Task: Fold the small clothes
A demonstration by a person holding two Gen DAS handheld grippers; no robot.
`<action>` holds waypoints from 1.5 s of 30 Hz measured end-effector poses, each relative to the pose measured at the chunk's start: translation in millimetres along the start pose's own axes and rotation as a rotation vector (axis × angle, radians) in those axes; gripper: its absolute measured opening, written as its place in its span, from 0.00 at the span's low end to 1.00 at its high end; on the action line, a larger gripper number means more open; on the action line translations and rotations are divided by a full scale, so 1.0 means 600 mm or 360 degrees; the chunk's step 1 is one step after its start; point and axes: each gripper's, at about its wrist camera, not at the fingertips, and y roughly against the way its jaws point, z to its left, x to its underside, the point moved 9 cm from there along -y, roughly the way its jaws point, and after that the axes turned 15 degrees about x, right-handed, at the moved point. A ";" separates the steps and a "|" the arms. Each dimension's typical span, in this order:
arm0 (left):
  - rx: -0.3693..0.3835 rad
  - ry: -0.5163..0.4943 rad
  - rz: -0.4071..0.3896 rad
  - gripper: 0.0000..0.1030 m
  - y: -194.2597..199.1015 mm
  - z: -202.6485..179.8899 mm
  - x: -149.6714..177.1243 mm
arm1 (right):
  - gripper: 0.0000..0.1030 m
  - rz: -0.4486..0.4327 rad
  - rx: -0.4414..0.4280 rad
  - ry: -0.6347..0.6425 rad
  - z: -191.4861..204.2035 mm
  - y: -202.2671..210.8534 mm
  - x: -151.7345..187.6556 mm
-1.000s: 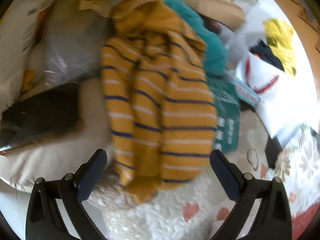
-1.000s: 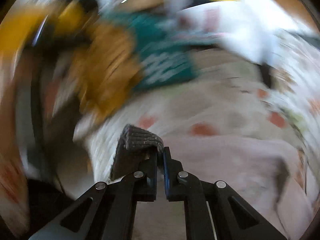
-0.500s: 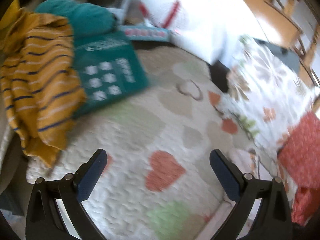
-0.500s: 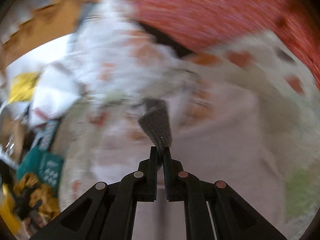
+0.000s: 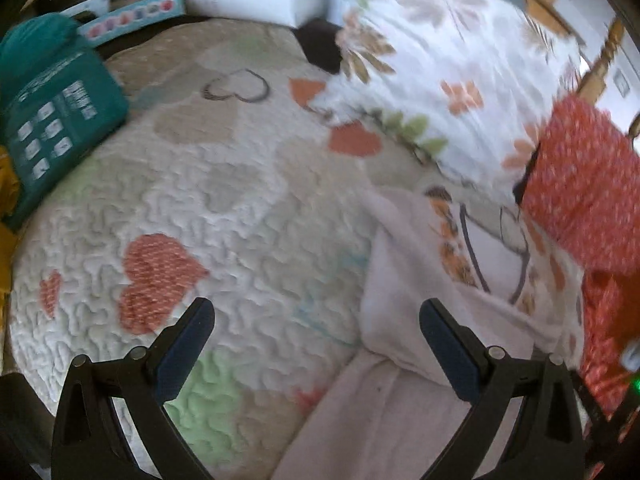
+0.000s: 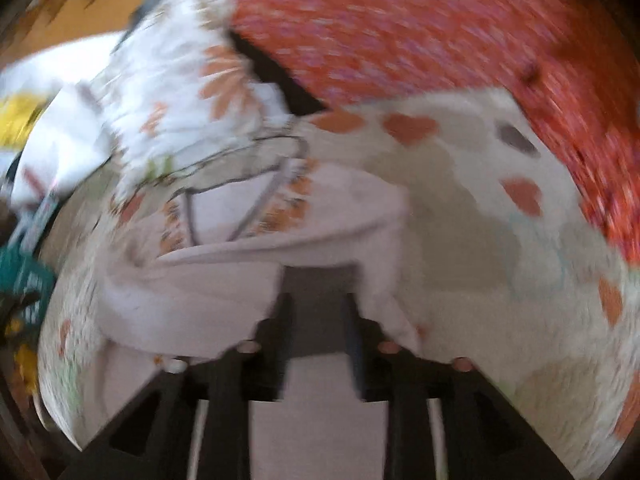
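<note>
over the quilted heart-print blanket (image 5: 248, 216), in the left wrist view, the left gripper (image 5: 316, 328) hangs with its jaws spread wide and nothing between them. the pale pink garment (image 5: 404, 312), printed with orange marks and dark lines, lies on the blanket at near right, partly under the right-hand finger. a teal package (image 5: 60, 120) sits at far left, a floral pillow (image 5: 448, 72) at far right, and a red dotted cushion (image 5: 580, 184) at the right edge.

in the right wrist view, heavily blurred, the right gripper (image 6: 320, 312) sits low over the pink garment (image 6: 224, 280), which lies bunched just ahead and to the left. its fingers look parted with a dark patch between them; whether they pinch cloth i cannot tell. the red cushion (image 6: 440, 32) fills the far right, the floral pillow (image 6: 168, 96) the far left.
</note>
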 end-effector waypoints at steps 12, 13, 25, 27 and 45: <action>-0.0123 0.0209 -0.0163 0.99 0.050 0.087 -0.044 | 0.55 0.0068 -0.0419 0.0660 0.433 -0.053 -0.036; -0.0115 0.0211 -0.0163 0.99 0.051 0.087 -0.046 | 0.55 0.0090 -0.0401 0.0678 0.457 -0.072 -0.037; -0.0096 0.0160 -0.0086 0.99 0.035 0.078 -0.043 | 0.40 0.0353 -0.0048 0.0329 0.423 -0.214 -0.085; -0.0074 0.0167 -0.0062 0.99 0.033 0.077 -0.038 | 0.45 0.0359 -0.0169 0.0201 0.393 -0.188 -0.090; -0.0063 0.0109 -0.0093 0.99 0.028 0.037 -0.039 | 0.54 0.0262 0.0132 -0.0088 -0.014 -0.079 0.009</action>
